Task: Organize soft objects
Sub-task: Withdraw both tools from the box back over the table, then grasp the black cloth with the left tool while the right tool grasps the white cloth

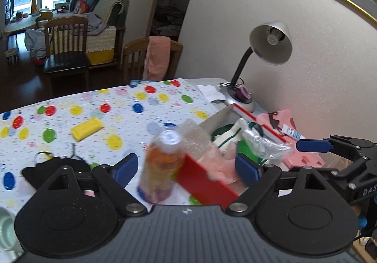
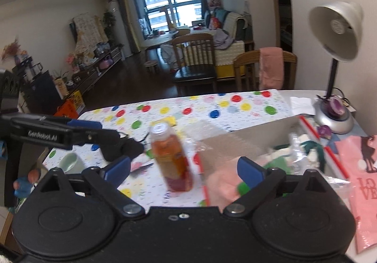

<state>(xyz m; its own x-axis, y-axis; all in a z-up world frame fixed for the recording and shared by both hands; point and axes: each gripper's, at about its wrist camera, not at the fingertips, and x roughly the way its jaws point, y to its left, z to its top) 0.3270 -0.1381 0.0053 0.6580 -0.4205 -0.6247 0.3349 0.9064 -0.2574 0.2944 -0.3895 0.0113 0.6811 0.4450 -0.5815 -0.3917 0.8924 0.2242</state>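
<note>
Bottle (image 1: 162,161) blurred, box (image 1: 207,182) contents indistinct

"GenRobot.AI", white print, on black body of left gripper (image 2: 77,131), seen from right wrist view. "DAS", partial, rest cut off, on black arm of right gripper (image 1: 313,145), left wrist view. Pink bag (image 2: 362,182) on bench at right: dark letters upside down, "LO" and "VE" partly readable. Bottle (image 2: 174,159) label blurred, unreadable.
</note>
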